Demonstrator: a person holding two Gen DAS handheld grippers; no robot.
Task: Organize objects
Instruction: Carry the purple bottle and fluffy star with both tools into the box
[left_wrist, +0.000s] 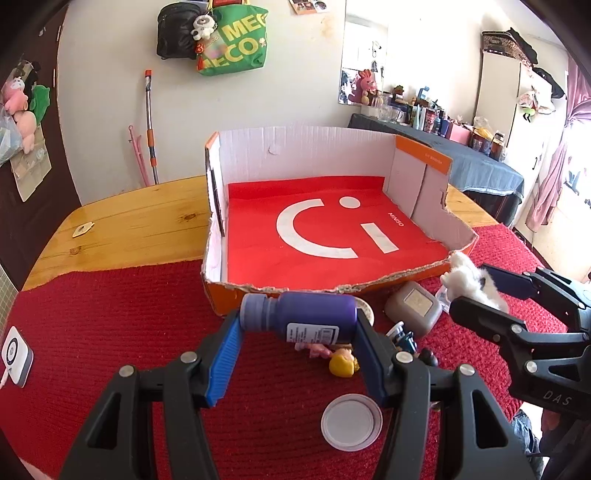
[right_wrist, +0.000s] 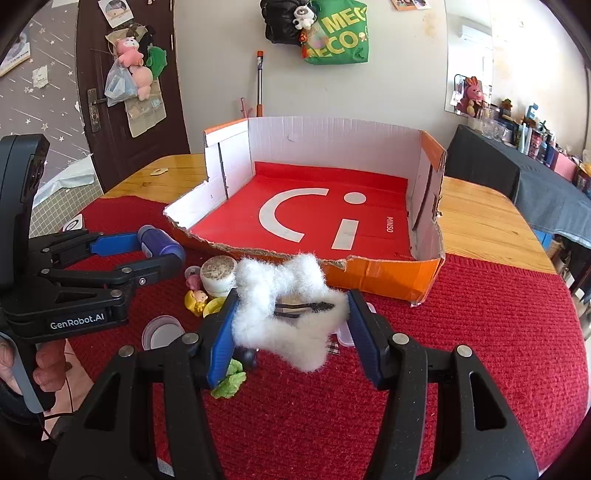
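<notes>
Blue pads of the left gripper (left_wrist: 297, 325) pinch a purple bottle (left_wrist: 303, 315) end to end, lying crosswise and lifted off the red mat (left_wrist: 110, 314). Just beside it, the right gripper (right_wrist: 290, 325) clamps a white fluffy toy (right_wrist: 284, 302). Both items seem held clear of the clutter, likely so they pass over the torn near wall of the cardboard box (left_wrist: 406, 275) beyond, which looks bare inside.

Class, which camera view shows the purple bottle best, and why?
The left wrist view: the purple bottle lies sideways between the left gripper's pads, cap, body and label visible. The right wrist view shows only its cap end and part of its body at the left edge.
</notes>
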